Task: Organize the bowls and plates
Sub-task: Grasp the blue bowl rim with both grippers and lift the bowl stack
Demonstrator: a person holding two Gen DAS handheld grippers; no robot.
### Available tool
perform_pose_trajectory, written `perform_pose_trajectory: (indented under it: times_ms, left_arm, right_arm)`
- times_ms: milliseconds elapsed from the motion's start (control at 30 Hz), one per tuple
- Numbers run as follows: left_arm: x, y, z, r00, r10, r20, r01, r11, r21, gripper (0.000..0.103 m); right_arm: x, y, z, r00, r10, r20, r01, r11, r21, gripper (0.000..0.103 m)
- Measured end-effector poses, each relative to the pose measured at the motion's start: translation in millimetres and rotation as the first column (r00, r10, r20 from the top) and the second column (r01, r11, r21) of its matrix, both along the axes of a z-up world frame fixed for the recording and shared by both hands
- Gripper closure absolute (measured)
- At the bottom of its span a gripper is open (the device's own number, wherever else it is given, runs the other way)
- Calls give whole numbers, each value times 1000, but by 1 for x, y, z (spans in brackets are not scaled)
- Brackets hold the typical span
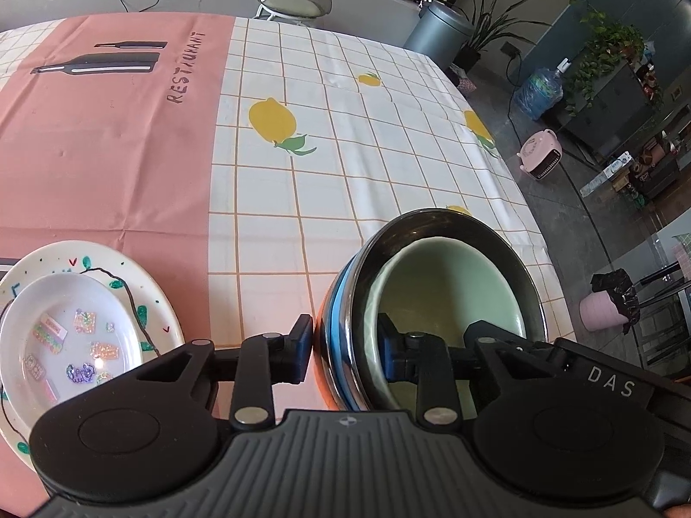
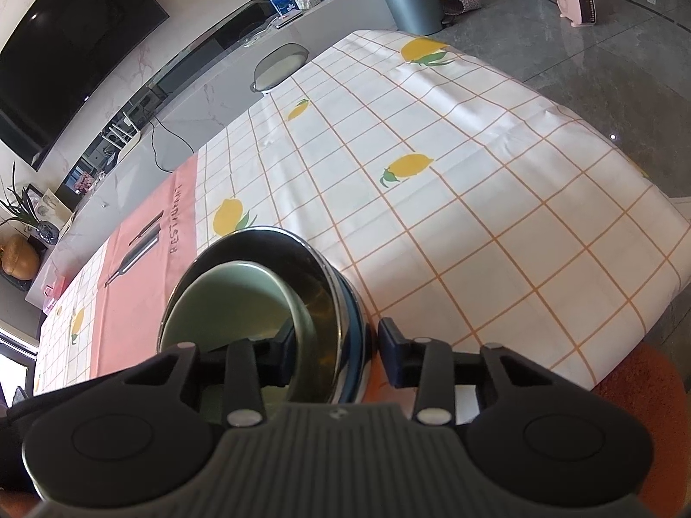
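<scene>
Both grippers are working the same stack here! The left gripper [image 1: 345, 347] is straddling the near wall of the steel bowl with the blue band [image 1: 341, 302], one finger outside, one inside, pads close against it, apparently grasping. The right gripper [image 2: 334, 347] is bracketing the opposite side of that steel bowl [image 2: 341, 298], though its outer pad is sitting just off the wall, so no firm clench there. The pale green ceramic bowl [image 1: 449, 298] is nesting inside. The bowls are sitting on the lemon-print checked tablecloth [image 1: 345, 151], beside the small white sticker-decorated dish [image 1: 73, 341] stacked on the hand-painted plate [image 1: 142, 276].
</scene>
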State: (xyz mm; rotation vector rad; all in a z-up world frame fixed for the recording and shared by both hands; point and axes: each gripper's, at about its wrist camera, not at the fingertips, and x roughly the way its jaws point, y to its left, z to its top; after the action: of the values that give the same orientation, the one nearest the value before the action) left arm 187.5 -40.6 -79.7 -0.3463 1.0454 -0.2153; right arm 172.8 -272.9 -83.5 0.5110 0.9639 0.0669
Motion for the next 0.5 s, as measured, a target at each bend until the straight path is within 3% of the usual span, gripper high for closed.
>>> perform_pose_trajectory:
  times_ms: [500]
  left_arm:
    - [-6,22,16,999,43,16,-42,999,-1,69]
  right_arm:
    - [0,22,17,999,42,23,-41,998,-36,68]
